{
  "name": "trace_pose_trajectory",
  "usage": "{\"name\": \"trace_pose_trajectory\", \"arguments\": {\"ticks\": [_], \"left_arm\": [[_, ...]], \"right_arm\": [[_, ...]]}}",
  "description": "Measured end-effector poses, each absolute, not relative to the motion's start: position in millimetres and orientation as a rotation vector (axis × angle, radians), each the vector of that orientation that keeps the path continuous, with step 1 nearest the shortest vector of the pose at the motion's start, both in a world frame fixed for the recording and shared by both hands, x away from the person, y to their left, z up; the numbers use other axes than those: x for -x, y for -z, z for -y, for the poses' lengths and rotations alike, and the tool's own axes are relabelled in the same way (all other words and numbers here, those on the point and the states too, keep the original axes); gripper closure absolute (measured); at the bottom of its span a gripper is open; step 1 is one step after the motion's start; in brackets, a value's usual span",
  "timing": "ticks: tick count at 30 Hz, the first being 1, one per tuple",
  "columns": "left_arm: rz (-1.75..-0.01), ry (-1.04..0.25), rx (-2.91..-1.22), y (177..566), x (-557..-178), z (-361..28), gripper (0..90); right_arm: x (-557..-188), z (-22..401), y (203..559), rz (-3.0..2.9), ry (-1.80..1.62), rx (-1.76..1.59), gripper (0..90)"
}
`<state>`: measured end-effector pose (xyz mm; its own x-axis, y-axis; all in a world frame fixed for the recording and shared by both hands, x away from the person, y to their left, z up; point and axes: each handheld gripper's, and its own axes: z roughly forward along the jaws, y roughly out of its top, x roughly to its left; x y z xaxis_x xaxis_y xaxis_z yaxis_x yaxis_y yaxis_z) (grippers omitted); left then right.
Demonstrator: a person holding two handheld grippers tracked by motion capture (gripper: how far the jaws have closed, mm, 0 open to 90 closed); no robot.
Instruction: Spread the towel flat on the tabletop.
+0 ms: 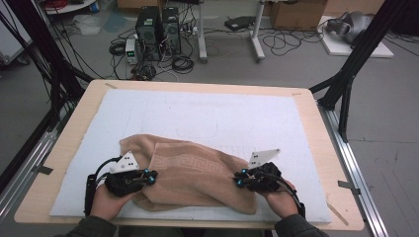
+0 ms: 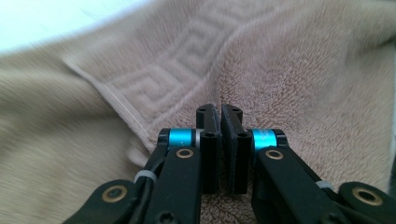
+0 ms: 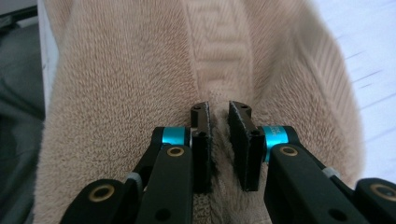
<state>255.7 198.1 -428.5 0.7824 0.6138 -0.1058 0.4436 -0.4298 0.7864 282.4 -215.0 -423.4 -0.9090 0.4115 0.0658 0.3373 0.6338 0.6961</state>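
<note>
A beige towel (image 1: 190, 173) lies crumpled on the white mat (image 1: 222, 113) at the near half of the bench (image 1: 316, 123). The left hand-held gripper (image 1: 152, 177) is clamped on a pinch of cloth at the towel's left end; the right hand-held gripper (image 1: 238, 178) pinches a fold at its right end, jaws nearly together. The towel's near edge lies close to the mat's front border. The mat beyond the towel lies bare.

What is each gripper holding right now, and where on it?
Both hold the beige towel. The left gripper is shut on a pinch near its left end; the right gripper clamps a raised fold near its right end.
</note>
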Motion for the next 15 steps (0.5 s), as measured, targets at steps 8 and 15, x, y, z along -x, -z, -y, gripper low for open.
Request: {"name": "trace_pose_trajectory", "arguments": {"ticks": [8,15], "left_arm": [[-0.767,-0.25,-2.03,404.8,-266.2,-199.8,71.3],[-0.756,-0.33,-2.049,392.9,-287.9,-189.6,51.3]], "right_arm": [[-284.3,226.5,401.6,-2.68,-1.21,-0.651,61.8],[-291.1,241.3,397.7,-2.714,-1.197,-0.688,51.7]]}}
